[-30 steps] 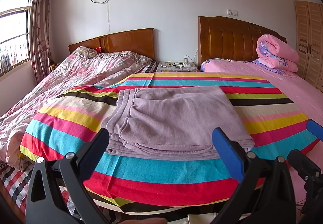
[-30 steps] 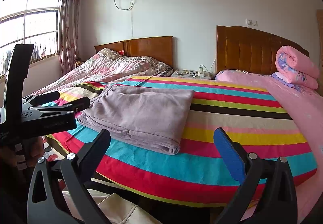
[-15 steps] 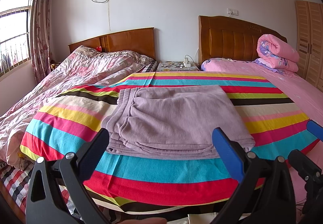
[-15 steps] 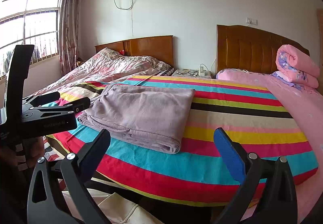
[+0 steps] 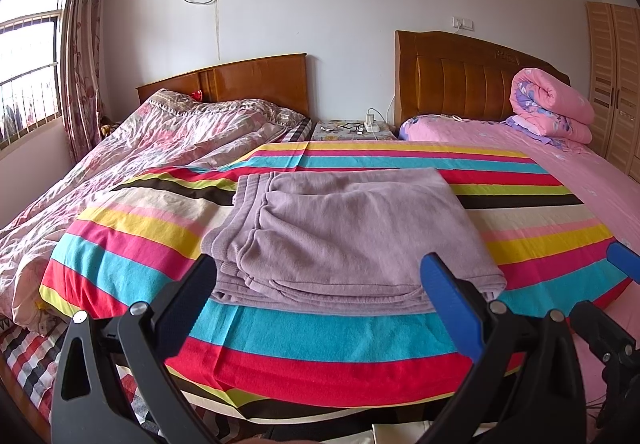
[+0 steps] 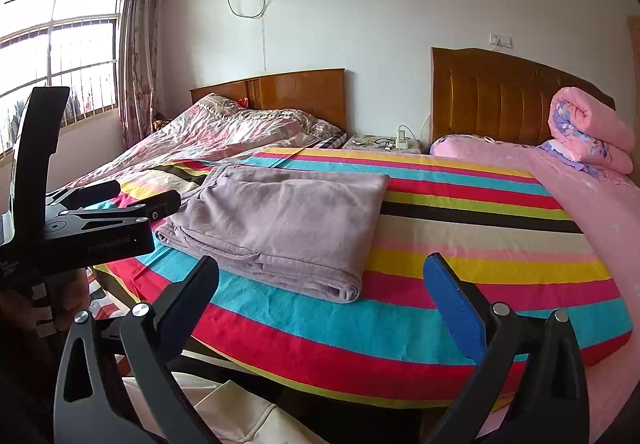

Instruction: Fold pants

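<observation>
**Two grippers held back, pants folded on the striped blanket**

Two grippers are in our hands, and both are wide open with nothing between their fingers. Our left gripper (image 5: 320, 296) hangs low at 6 o'clock in its own view, in front of the bed's near edge. It has one black finger and one blue finger (image 5: 452, 308). Our right gripper (image 6: 320, 296) looks the same and also sits at 6 o'clock in its view.

We see the purple pants (image 5: 340, 236) folded into a flat stack of layers. They lie on the striped blanket (image 5: 320, 344), just past the left gripper's fingertips, and no finger touches them. From the right gripper the pants (image 6: 280, 224) lie toward 11 o'clock, and the folded edge points at us.

From the right view our left gripper (image 6: 120, 204) shows at 9 o'clock, near the blanket's left edge. A bit of our hand (image 6: 24, 308) shows under it.

Far off at 2 o'clock a rolled pink quilt (image 5: 552, 104) rests by a wooden headboard (image 5: 452, 84). A small bedside table (image 5: 352, 130) stands at 12 o'clock between the two beds. A crumpled flowered quilt (image 5: 160, 148) lies at 10 o'clock.
</observation>
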Tool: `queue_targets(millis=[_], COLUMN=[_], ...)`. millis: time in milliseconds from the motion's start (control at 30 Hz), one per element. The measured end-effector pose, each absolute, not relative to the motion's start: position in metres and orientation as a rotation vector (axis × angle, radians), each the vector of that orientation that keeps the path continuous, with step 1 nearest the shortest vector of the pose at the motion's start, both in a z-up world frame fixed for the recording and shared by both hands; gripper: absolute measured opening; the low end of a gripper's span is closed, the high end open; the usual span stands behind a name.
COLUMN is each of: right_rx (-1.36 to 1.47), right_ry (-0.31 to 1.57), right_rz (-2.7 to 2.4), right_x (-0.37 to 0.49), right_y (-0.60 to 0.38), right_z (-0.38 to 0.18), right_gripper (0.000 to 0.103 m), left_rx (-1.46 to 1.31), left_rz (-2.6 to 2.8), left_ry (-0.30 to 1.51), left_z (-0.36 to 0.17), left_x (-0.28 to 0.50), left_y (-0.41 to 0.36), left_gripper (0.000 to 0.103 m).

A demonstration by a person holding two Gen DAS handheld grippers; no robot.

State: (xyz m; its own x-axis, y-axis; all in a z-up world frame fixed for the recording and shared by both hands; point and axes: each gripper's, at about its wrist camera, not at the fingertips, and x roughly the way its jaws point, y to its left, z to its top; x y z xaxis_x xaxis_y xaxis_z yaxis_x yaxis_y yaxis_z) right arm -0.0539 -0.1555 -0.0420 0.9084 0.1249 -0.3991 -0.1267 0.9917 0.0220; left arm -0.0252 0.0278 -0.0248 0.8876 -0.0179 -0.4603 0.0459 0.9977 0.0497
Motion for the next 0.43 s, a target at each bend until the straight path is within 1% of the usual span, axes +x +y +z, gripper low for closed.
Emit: queue_targets(millis=[433], right_rx=[0.011], right_ry=[0.420], right_rz=[0.130], right_x=[-0.0520], right_y=[-0.1562], right_z=[-0.0435], right_gripper=[0.099], left_rx=[0.067], left_rz=[-0.047], left_ry=[0.504], left_z=[-0.0289], left_x=[-0.0225], left_y=[0.0263], left_gripper=[0.102])
